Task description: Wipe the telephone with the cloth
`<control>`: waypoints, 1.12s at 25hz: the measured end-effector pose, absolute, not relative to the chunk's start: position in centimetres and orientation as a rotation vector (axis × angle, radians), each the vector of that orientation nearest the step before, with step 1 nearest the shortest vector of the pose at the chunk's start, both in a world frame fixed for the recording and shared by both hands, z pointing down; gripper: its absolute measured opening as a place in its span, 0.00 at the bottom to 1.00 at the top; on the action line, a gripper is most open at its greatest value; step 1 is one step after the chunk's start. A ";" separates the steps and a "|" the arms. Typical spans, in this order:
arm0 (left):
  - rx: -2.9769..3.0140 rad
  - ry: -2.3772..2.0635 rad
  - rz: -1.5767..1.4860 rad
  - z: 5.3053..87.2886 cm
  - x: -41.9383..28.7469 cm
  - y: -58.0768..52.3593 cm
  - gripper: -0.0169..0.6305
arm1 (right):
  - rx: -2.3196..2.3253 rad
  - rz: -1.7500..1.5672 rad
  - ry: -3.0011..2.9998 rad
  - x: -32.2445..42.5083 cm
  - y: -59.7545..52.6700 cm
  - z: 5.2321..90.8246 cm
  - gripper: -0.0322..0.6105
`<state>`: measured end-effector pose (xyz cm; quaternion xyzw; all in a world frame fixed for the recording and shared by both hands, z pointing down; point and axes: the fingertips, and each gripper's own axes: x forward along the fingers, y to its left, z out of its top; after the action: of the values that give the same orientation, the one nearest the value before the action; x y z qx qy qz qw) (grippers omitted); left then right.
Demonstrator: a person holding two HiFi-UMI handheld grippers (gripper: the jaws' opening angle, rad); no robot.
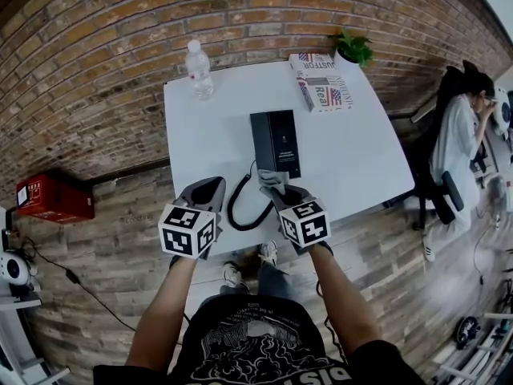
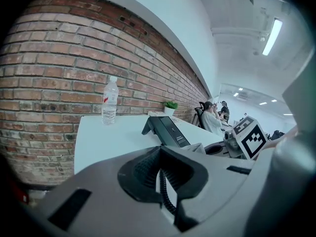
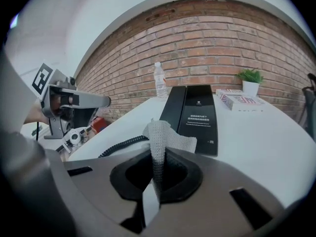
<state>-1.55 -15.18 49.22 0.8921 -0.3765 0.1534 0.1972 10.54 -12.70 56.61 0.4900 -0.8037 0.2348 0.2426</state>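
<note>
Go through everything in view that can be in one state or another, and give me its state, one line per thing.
right gripper: shut on the cloth
cloth: pinched, sticking up, near the telephone's near end
left gripper: jaws together, empty
telephone: set on the table, nothing gripping it
cord: coiled, looped over the table edge
water bottle: upright, capped
potted plant: upright
books: flat, closed

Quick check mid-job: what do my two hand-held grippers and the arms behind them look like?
The left hand-held gripper and the right hand-held gripper both have grey, wedge-shaped bodies with black ribbed jaw pads. Each carries a white cube printed with black square markers. No cables show on either. The person wears a short-sleeved black T-shirt with a white print.
</note>
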 end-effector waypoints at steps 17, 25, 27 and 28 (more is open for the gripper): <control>2.495 -1.037 0.431 49.7 -2.9 -14.0 0.03 | 1.386 0.602 -2.042 12.1 -12.4 58.0 0.07; 2.477 -1.063 0.421 49.8 -4.3 -13.8 0.03 | 1.344 0.539 -2.026 10.9 -12.7 57.8 0.07; 2.476 -1.065 0.417 49.8 -4.5 -13.8 0.03 | 1.331 0.522 -2.027 10.6 -12.8 57.7 0.07; 2.475 -1.066 0.416 49.7 -4.6 -13.8 0.03 | 1.326 0.518 -2.027 10.5 -12.8 57.7 0.07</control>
<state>-4.64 -13.79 49.74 0.8882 -0.3824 0.1493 0.2061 10.46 -12.77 57.68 0.5062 -0.7736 0.1976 0.3260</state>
